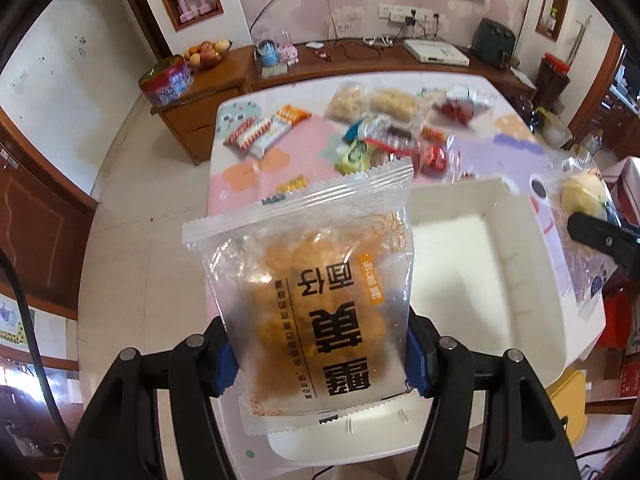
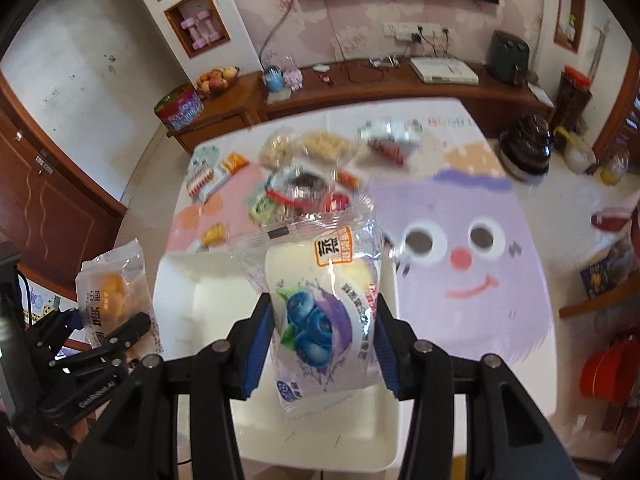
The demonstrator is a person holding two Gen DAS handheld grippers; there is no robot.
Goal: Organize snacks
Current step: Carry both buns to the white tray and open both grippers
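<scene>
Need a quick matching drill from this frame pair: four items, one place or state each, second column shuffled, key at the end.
Items
1. orange bread packet
2. blueberry cake packet
3. white bin
4. loose snack pile

Place or state
A. lying at the table's far end
B. clamped in the right gripper
C. on the table below both held packets, nothing seen inside
D. clamped in the left gripper

Pairs: 1-D, 2-B, 3-C, 4-A
</scene>
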